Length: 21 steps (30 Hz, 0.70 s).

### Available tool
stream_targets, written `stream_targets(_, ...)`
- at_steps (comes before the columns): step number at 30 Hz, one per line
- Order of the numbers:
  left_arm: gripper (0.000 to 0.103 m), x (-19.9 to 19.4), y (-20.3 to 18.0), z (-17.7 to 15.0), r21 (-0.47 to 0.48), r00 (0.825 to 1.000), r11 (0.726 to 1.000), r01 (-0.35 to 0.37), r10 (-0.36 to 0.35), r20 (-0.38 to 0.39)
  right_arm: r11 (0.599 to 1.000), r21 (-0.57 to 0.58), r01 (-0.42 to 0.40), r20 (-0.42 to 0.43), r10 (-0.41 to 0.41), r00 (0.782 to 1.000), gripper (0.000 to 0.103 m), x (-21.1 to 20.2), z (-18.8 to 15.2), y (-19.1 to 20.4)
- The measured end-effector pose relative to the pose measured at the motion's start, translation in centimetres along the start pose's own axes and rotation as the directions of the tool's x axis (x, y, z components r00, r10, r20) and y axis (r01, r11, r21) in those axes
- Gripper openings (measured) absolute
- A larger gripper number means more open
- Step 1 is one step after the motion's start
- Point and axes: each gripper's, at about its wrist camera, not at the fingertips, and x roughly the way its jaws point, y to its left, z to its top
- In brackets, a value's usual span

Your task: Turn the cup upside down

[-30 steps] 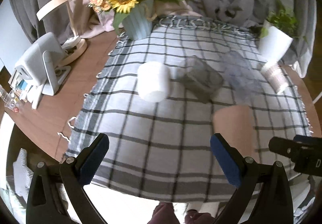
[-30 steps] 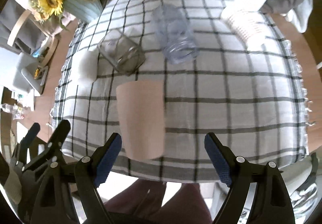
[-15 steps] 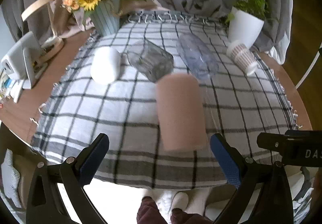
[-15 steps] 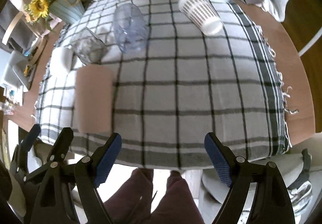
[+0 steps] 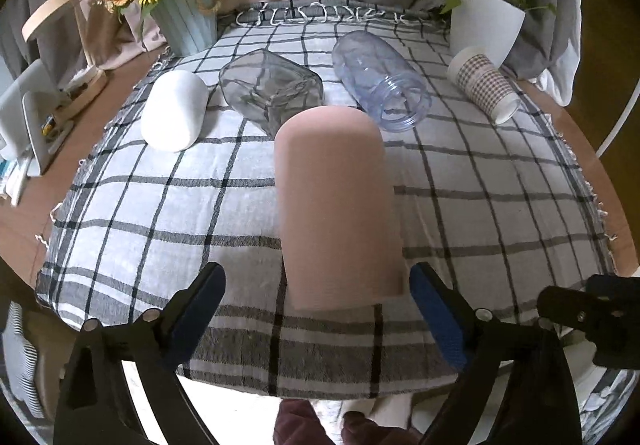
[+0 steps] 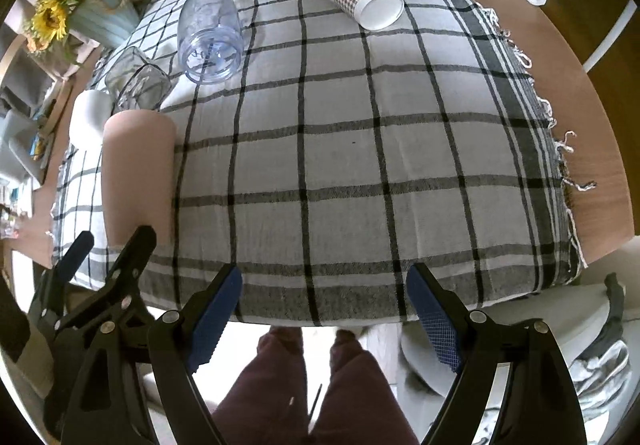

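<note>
Both claws stand spread with nothing between their blue pads. Left gripper (image 5: 316,309) hangs at the near edge of the checked tablecloth (image 5: 200,205), and the pink cup (image 5: 336,205) lies just ahead of its gap, touching neither finger as far as the view tells. Right gripper (image 6: 324,309) hovers over the same near edge further right, above bare cloth, with the person's dark-red trousers (image 6: 304,385) below.

That pink cup rests on its side on the cloth, its long axis running from near to far, almost in line with the left gripper's fingers. Its rounded closed end points away toward the far side of the table; the wider end faces the gripper. Whether that near end is the open mouth cannot be made out.

Beyond it, side by side, lie a white cup (image 5: 174,115), a square clear glass (image 5: 272,89), a clear plastic jar (image 5: 380,81) with its mouth turned nearward, and a checked paper cup (image 5: 484,83). Farthest back stand a sunflower vase (image 5: 186,25) at left and a white plant pot (image 5: 486,21) at right.
</note>
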Motion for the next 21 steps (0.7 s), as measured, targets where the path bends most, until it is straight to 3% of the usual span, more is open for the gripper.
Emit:
stream_targets(4,0.088,0.3,-0.1,0.2,-0.004,1.0,1.0,-0.004,0.004,-0.003,1.0,0.003,-0.004,-0.012,0.004,1.0,0.084,0.5,-0.2,-0.2)
stream_targets(10,0.064,0.4,-0.5,0.7,0.007,1.0,1.0,0.021,-0.021,-0.001,1.0,0.007,-0.016,-0.024,0.016,1.0,0.084,0.8,-0.2,-0.1)
stream_targets(21,0.061,-1.5,-0.1,1.8,0.016,1.0,0.999,0.029,-0.029,-0.004,0.998,0.018,-0.053,-0.022,0.054,0.998,0.084,0.4,0.2,0.0)
